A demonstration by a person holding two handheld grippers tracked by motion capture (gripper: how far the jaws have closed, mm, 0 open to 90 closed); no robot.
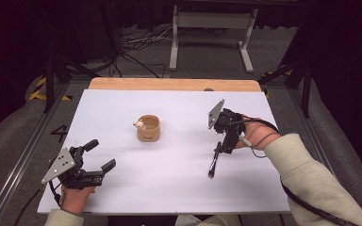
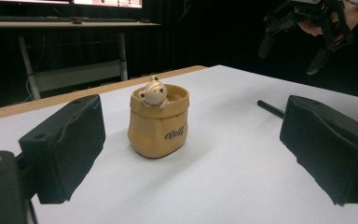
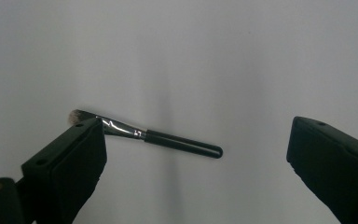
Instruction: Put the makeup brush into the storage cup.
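At the lower left of the high view the left gripper (image 1: 101,156) hovers low over the white bench (image 1: 169,188), jaws spread wide and grasping nothing. In the left gripper view those jaws frame a tan bag-shaped ceramic pot (image 2: 158,122) with a small animal figure (image 2: 152,92) peeking over its rim; the pot stands upright at the frame's centre, well apart from both jaws. In the high view the pot (image 1: 148,128) sits just left of the bench's middle. Right of centre, a black-handled makeup brush (image 1: 213,163) lies flat on the bench. The right gripper (image 1: 222,147) hangs just above it, jaws released; in the right gripper view the brush (image 3: 168,138) lies between them, its bristle end beside the left-hand jaw.
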